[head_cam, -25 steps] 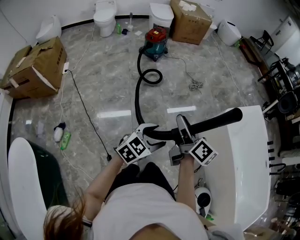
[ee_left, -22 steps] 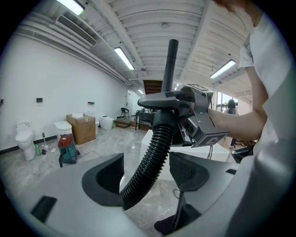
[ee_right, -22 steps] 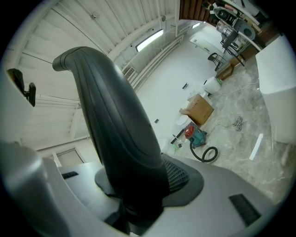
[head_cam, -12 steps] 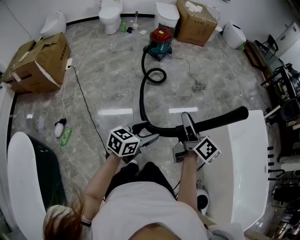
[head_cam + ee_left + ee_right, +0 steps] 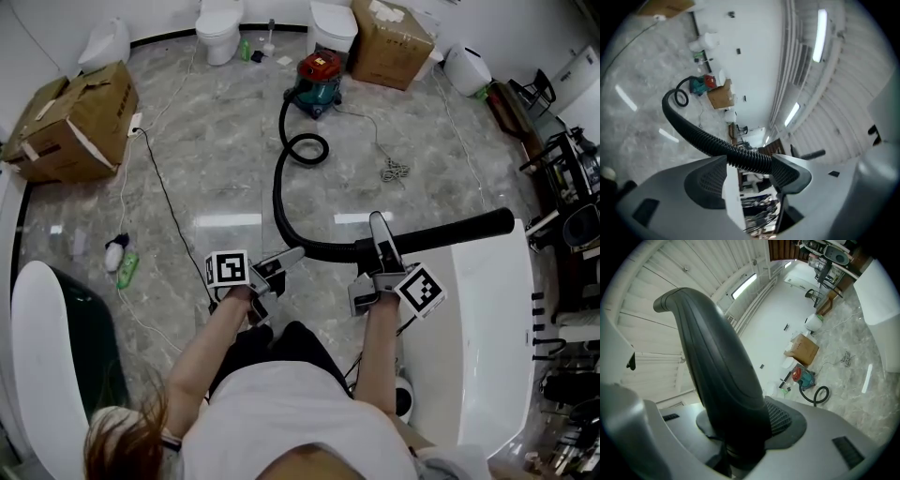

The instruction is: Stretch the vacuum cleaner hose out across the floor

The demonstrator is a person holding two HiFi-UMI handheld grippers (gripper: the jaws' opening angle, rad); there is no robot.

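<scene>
1. Head view: the vacuum cleaner (image 5: 314, 80) sits on the floor (image 5: 206, 178) at 12 o'clock from both grippers, well apart from them. The hose (image 5: 275, 197) leaves it, makes one closed loop (image 5: 307, 150) just beside the canister, and runs down toward 6 o'clock. It then bends off to 3 o'clock right in front of the person.
2. Key relation: the held stretch has its long axis 9-to-3 across the body, while the free stretch lies 12-to-6. The bend between them sits at the left gripper (image 5: 284, 261), so the left one is nearer the ribbed section.
3. The right gripper (image 5: 380, 246) is clenched on the hose handle (image 5: 450, 234). The right gripper view shows the thick smooth black grip filling the jaws. The rigid end pokes out at 3 o'clock over the white tub (image 5: 487, 347).
4. The left gripper is released, jaws spread wide. The left gripper view shows the ribbed hose lying crosswise over the jaw tips, from one tip to the other, with no pad squeezing it.
5. Look: black, corrugated and flexible, with a gentle curve and no kinks. The smooth, fatter handle is at the near end. The loop by the canister is the only slack I can see.
6. My read: the left needs to clamp on the ribs, then both pull toward 6 o'clock, away from the canister, to take out the loop. The risk is dragging the canister along instead.
</scene>
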